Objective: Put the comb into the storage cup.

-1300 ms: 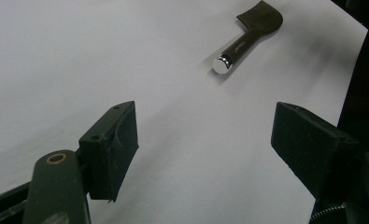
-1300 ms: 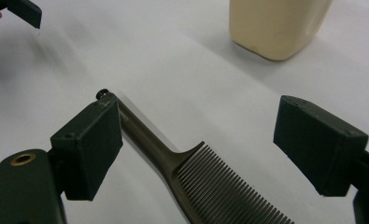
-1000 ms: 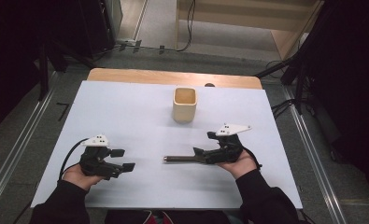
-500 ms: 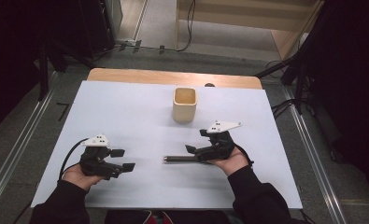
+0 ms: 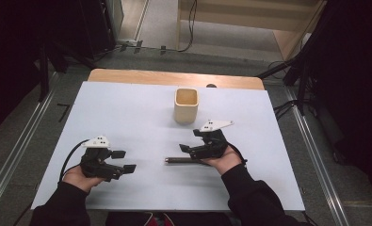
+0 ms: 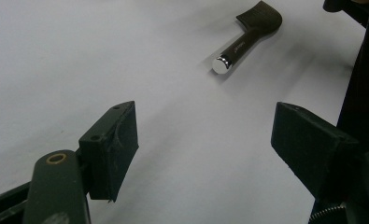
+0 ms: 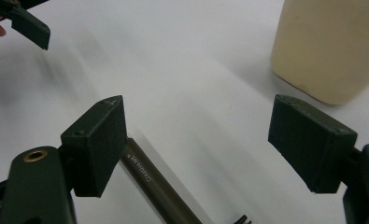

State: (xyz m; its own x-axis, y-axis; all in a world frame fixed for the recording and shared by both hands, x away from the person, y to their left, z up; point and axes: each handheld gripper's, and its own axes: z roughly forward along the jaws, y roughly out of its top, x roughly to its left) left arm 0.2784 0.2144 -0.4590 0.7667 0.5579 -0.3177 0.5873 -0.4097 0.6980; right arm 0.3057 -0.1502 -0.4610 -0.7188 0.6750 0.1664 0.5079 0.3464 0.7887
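Observation:
A dark brush (image 5: 180, 161) with a slim handle lies flat on the white table, silver cap (image 6: 221, 64) toward my left gripper, bristle head (image 6: 261, 15) at the far end. My right gripper (image 5: 189, 142) hovers over its head end, jaws wide apart. They have just been closing slightly, pressing on nothing. The handle (image 7: 149, 179) runs under that gripper's left jaw. My left gripper (image 5: 125, 161) rests at the front left, open and empty, pointing at the brush. A cream cup (image 5: 186, 106) stands upright behind the brush.
The white table sheet (image 5: 127, 113) has bare room all around. A wooden edge (image 5: 174, 77) runs along the back. The cream cup (image 7: 329, 46) stands close beyond the right gripper's right jaw. The floor lies beyond every table edge.
The right hand has slid left along the brush, from its right end to over its head end. The left hand and the cup have stayed in place.

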